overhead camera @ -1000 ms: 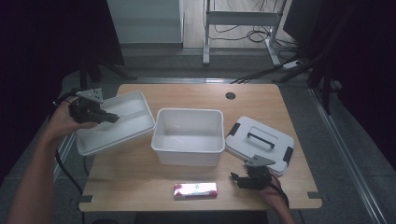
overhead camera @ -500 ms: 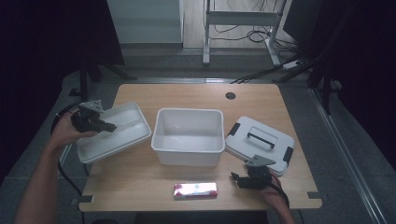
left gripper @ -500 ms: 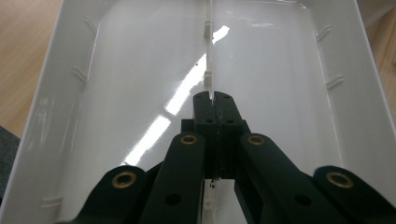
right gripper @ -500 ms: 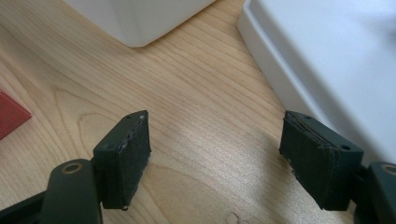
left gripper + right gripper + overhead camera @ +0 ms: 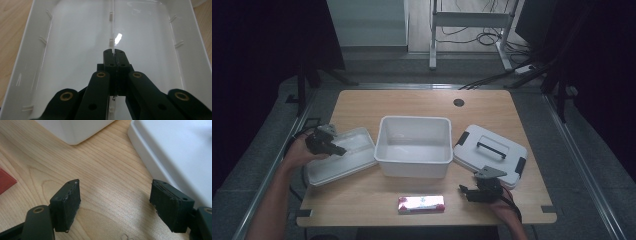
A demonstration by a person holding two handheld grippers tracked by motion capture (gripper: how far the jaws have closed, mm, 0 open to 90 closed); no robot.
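Lab-like room: lone wooden table (image 5: 422,102); floor cables (image 5: 472,37); dark curtains (image 5: 267,45).

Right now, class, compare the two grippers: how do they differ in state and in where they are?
The left gripper has its jaws shut on the thin divider rib of the shallow white tray; the right gripper has its jaws wide open with nothing between them.
The left gripper is inside the tray at the table's left; the right gripper is over bare wood near the front edge, beside the white lid.
Both are black, hand-held and two-jawed.
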